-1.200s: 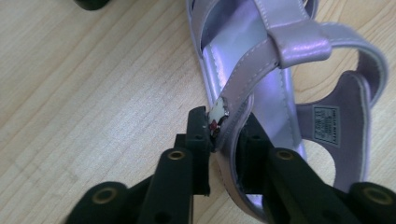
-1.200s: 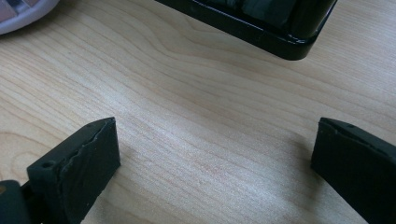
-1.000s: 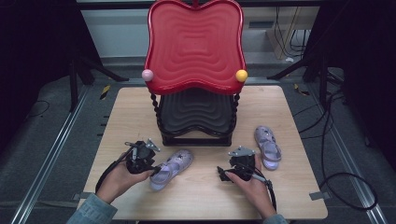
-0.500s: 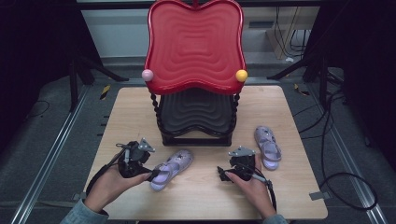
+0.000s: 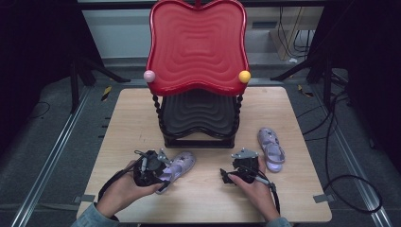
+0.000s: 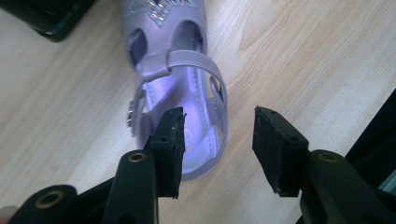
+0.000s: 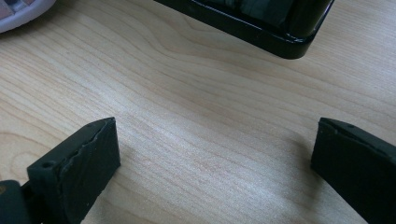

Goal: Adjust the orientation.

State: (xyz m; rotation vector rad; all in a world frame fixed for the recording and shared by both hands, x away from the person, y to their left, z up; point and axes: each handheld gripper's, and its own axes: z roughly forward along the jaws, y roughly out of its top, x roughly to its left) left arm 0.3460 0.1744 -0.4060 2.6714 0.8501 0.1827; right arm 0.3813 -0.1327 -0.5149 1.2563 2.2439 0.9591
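Lilac sandal (image 6: 180, 98) on the wooden table (image 5: 302, 118), just in front of the black rack (image 5: 198, 118).

My left gripper (image 6: 218, 135) has just been closing, one jaw over the heel, nothing pinched yet; my right gripper (image 7: 212, 154) gapes wide over bare wood (second sandal (image 5: 270, 149) beside it).

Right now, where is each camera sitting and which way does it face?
High view: above the table's near edge, looking forward and down; forearms, both hand-held grippers.
Left gripper view: on the left hand-held gripper, facing the lilac sandal's heel; open jaws.
Right gripper view: on the right hand-held gripper, facing bare wood, rack base.
Shared: sandal, tabletop.
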